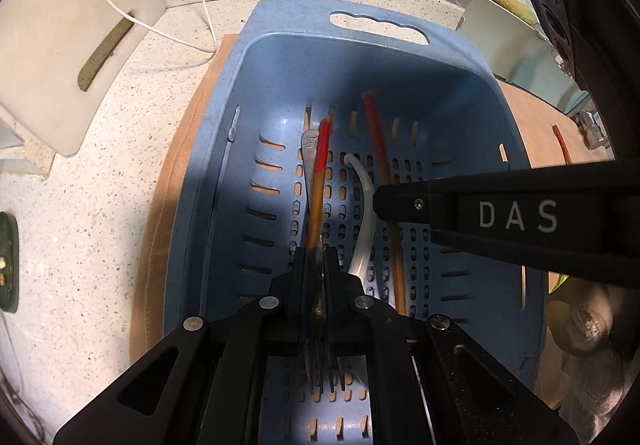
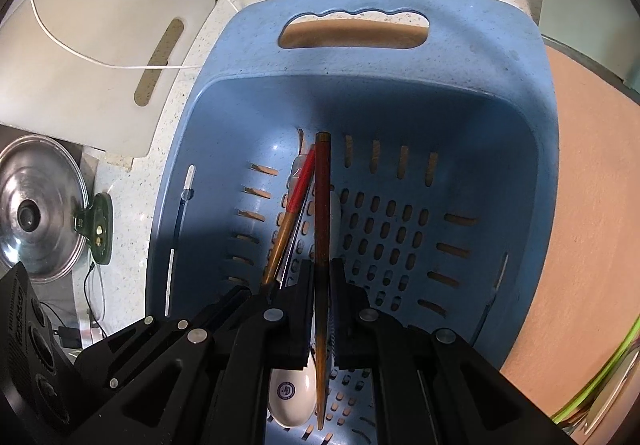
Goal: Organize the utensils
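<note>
Resting on speckled countertop (image 1: pixel 100 229), blue basket (image 1: pixel 360 57), left tool (image 1: pixel 318 257) clamping fork (image 1: pixel 316 329), right tool (image 2: pixel 322 277) clamping chopstick (image 2: pixel 322 205).

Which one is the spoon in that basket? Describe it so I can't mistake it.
Start at the big blue perforated plastic basket on the speckled counter. On its slotted floor lies a white ceramic soup spoon, bowl nearest the right wrist camera. Unlike the thin wooden chopsticks and metal fork around it, it is broad, pale, with a round purple emblem in its bowl.
</note>
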A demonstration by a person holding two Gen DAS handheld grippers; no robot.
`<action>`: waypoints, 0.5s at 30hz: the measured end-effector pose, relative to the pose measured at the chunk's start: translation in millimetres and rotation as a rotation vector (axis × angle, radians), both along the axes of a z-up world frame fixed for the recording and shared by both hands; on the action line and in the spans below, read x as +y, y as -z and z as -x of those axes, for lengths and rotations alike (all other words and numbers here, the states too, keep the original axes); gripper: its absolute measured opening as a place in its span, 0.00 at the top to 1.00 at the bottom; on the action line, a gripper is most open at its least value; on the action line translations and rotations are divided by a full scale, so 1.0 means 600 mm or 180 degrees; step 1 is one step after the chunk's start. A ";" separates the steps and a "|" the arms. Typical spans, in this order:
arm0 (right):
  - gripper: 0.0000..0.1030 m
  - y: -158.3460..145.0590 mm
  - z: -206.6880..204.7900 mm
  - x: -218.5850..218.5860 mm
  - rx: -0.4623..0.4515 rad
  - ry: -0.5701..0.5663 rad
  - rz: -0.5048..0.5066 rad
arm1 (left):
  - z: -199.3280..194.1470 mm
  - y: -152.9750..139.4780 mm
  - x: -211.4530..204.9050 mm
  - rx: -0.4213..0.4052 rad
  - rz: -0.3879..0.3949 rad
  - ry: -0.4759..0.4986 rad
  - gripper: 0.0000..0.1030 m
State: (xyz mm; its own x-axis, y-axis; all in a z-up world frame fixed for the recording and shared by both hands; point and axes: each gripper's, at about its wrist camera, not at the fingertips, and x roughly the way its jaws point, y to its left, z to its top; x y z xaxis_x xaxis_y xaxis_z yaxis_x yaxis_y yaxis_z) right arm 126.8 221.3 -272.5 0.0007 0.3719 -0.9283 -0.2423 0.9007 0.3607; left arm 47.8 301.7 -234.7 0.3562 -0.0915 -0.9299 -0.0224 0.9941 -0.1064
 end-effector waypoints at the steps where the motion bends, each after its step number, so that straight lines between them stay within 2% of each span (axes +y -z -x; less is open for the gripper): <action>1: 0.93 0.000 0.000 -0.001 0.0001 -0.0006 -0.0005 | 0.000 0.000 0.001 0.0000 0.0002 0.0004 0.92; 8: 0.88 -0.023 0.003 -0.020 -0.0068 -0.0037 -0.0115 | 0.012 -0.017 0.008 -0.0052 0.0002 -0.0058 0.90; 15: 0.86 -0.079 0.019 -0.082 -0.0285 -0.0046 -0.0388 | 0.036 -0.062 0.008 -0.0221 -0.0052 -0.0071 0.90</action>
